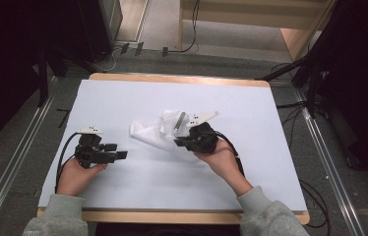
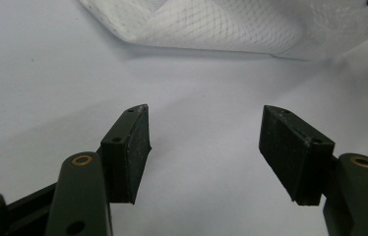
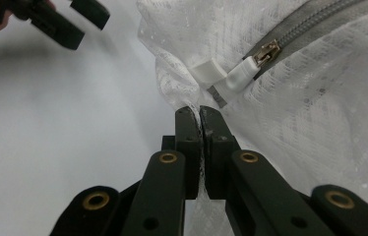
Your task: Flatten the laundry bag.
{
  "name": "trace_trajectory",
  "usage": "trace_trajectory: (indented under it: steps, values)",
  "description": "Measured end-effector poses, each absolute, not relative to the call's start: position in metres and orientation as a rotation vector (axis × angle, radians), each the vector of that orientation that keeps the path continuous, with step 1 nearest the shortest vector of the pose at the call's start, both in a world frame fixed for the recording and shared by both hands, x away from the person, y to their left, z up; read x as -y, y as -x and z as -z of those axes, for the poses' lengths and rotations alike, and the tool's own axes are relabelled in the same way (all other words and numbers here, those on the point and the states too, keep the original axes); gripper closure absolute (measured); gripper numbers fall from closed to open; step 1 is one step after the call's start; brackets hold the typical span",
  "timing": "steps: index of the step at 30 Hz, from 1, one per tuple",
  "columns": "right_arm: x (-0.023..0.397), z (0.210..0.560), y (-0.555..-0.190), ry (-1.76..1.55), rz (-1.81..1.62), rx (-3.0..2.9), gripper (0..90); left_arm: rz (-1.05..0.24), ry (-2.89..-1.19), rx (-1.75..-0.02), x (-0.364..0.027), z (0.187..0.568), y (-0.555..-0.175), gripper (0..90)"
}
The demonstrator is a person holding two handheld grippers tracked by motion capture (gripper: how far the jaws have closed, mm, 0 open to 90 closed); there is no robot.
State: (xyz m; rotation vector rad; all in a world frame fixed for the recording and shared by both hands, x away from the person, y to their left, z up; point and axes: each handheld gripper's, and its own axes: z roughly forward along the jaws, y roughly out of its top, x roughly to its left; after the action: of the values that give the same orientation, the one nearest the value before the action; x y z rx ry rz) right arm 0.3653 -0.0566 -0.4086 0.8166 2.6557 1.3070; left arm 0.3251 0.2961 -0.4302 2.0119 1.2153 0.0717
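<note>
A white mesh bag (image 1: 158,129) lies crumpled near the middle of the white table. Its grey zipper (image 3: 320,24) ends in a metal slider with a white pull tab (image 3: 236,76). My right gripper (image 3: 200,114) is shut on a fold of the mesh, just below the pull tab; from above it (image 1: 181,142) sits at the bag's right edge. My left gripper (image 2: 204,142) stands open with nothing between its jaws, the bag's edge (image 2: 211,29) farther ahead. From above it (image 1: 121,155) rests left of the bag, apart from it.
The table's white sheet (image 1: 123,98) has bare room to the left, front and back. A wooden rim (image 1: 172,78) borders it. Cables (image 1: 66,147) trail from both grippers. Dark stands (image 1: 315,73) and floor rails (image 1: 19,157) flank the table.
</note>
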Motion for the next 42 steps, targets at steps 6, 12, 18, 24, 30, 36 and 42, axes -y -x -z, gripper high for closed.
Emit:
trace_trajectory:
  steps: [6, 12, 18, 24, 30, 36, 42]
  values:
    - [0.065, 0.416, -0.349, -0.816, -1.303, -2.683, 89.2, -0.049, -2.025, -1.202, -0.287, 0.43, -0.334, 38.1]
    - [0.072, 0.419, -0.338, -0.814, -1.287, -2.695, 90.0, -0.044, -2.044, -1.173, -0.279, 0.43, -0.344, 38.5]
    - [0.081, 0.423, -0.327, -0.838, -1.267, -2.709, 90.0, -0.035, -2.052, -1.164, -0.273, 0.429, -0.351, 40.1]
    - [0.089, 0.432, -0.318, -0.871, -1.219, -2.749, 87.9, -0.024, -2.054, -1.165, -0.267, 0.428, -0.358, 47.7]
    - [0.096, 0.432, -0.314, -0.903, -1.228, -2.744, 76.8, 0.014, -2.046, -1.185, -0.263, 0.428, -0.366, 65.2]
    - [0.114, 0.417, -0.31, -0.907, -1.272, -2.669, 72.1, 0.036, -2.03, -1.174, -0.262, 0.424, -0.369, 70.8]
    - [0.133, 0.414, -0.325, -0.976, -1.252, -2.568, 72.9, 0.045, -2.022, -1.155, -0.254, 0.421, -0.368, 67.1]
